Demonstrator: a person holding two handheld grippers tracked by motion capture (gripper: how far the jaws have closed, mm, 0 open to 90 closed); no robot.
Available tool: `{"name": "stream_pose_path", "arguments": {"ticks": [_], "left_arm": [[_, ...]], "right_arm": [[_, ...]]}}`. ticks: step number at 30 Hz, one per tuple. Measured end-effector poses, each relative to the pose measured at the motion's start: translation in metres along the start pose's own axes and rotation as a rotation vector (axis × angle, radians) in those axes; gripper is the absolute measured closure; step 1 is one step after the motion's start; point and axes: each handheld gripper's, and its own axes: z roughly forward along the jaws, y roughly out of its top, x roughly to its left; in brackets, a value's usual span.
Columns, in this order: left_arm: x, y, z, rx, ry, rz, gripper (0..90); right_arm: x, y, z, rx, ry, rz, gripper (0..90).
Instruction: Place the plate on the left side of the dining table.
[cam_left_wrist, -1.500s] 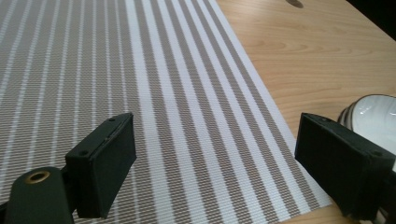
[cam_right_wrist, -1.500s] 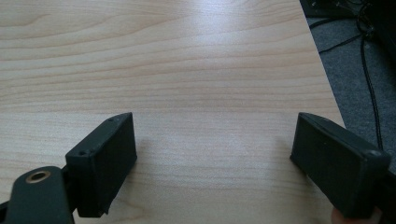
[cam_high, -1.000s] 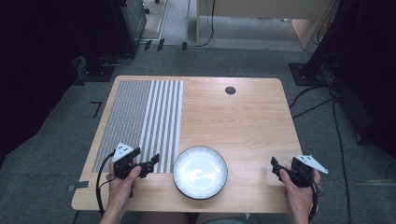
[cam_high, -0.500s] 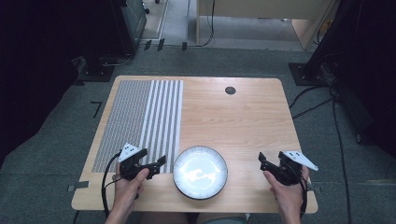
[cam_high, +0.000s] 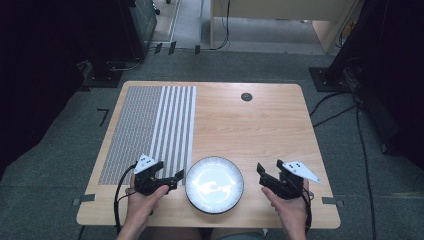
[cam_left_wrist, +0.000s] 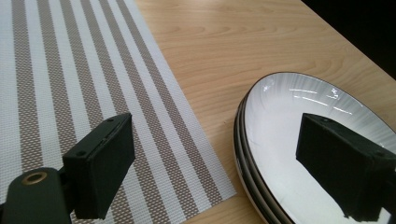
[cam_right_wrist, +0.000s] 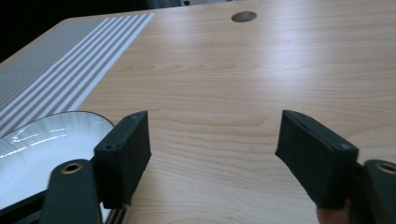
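Observation:
A white plate (cam_high: 214, 184) with a dark rim sits near the table's front edge; in the left gripper view the plate (cam_left_wrist: 289, 121) shows more than one rim line, as of a stack. My left gripper (cam_high: 177, 176) is just left of it, open. In its own view the left gripper (cam_left_wrist: 215, 163) has one jaw over the striped placemat (cam_left_wrist: 70, 84) and the other over the plate's edge. My right gripper (cam_high: 261, 172) hovers just right of the plate. The right gripper (cam_right_wrist: 212, 154) is open with only bare wood between its jaws, which have just been closing a little.
The striped placemat (cam_high: 150, 130) covers the table's left part. A round cable hole (cam_high: 246, 96) lies at the far middle. The wooden table (cam_high: 270, 130) stands on grey carpet, with cables and dark furniture around it.
My right gripper has moved left toward the plate and risen a little. The left gripper has barely shifted.

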Motion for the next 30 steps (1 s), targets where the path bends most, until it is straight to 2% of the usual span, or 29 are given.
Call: {"name": "stream_pose_path", "arguments": {"ticks": [3, 7, 12, 16, 21, 25, 30], "left_arm": [[-0.006, 0.000, 0.001, 0.004, -0.011, 0.008, 11.6], [-0.011, 0.000, 0.002, 0.020, -0.031, 0.012, 13.4], [-0.017, -0.002, 0.005, 0.047, -0.039, 0.020, 16.1], [-0.020, -0.005, 0.009, 0.068, -0.025, 0.027, 28.1], [-0.024, -0.009, 0.014, 0.089, -0.027, 0.041, 43.3], [-0.026, -0.012, 0.017, 0.104, -0.055, 0.050, 47.1], [-0.029, -0.014, 0.019, 0.112, -0.052, 0.069, 53.3]], "right_arm": [[0.009, 0.001, -0.001, -0.009, 0.017, -0.007, 31.2], [0.019, 0.000, -0.001, -0.021, 0.031, -0.019, 40.1], [0.032, -0.003, 0.002, 0.000, 0.073, -0.051, 48.3], [0.036, -0.008, 0.005, 0.017, 0.087, -0.046, 53.7], [0.034, -0.016, 0.012, 0.030, 0.129, 0.000, 59.1], [0.036, -0.020, 0.015, 0.065, 0.148, 0.015, 66.0], [0.038, -0.026, 0.019, 0.093, 0.147, 0.014, 72.0]]}}
